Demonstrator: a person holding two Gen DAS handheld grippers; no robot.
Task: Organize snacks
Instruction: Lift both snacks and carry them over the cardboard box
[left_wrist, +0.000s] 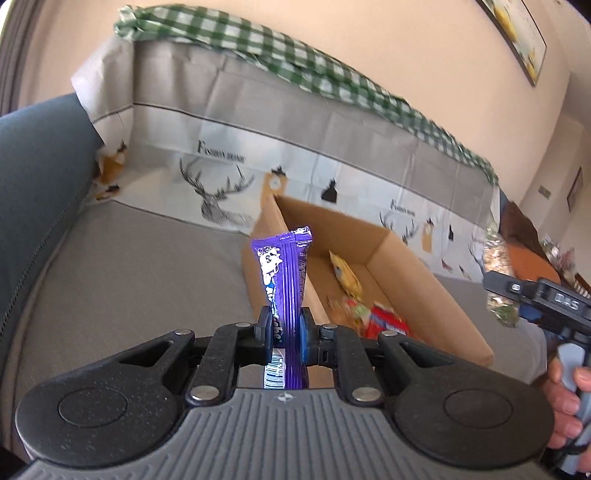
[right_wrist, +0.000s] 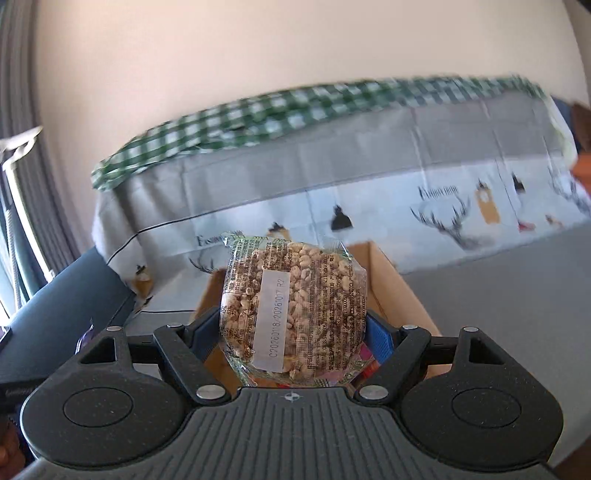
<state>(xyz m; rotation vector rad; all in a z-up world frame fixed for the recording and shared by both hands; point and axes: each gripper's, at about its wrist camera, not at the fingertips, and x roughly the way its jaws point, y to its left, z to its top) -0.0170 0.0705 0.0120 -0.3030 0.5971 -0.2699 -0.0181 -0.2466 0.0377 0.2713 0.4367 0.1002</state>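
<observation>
Glossy purple foil bar (left_wrist: 283, 273); matt brown cardboard box (left_wrist: 399, 258); clear crinkled plastic round puffed-grain cake (right_wrist: 293, 306); checked cloth (left_wrist: 258, 48).

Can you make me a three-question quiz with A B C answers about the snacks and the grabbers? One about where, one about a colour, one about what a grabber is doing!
1. Where is the cardboard box?
A. on the grey couch seat
B. on a shelf
C. on the floor

2. What colour is the wrapper of the snack bar in the left gripper?
A. red
B. purple
C. green

3. What is the right gripper doing?
A. hanging empty
B. pinching a spoon
C. holding a puffed rice cake pack

Answers: 1 A, the box sits on the grey cushion. 2 B, the wrapper is purple. 3 C, the round pack sits between its fingers.
</observation>
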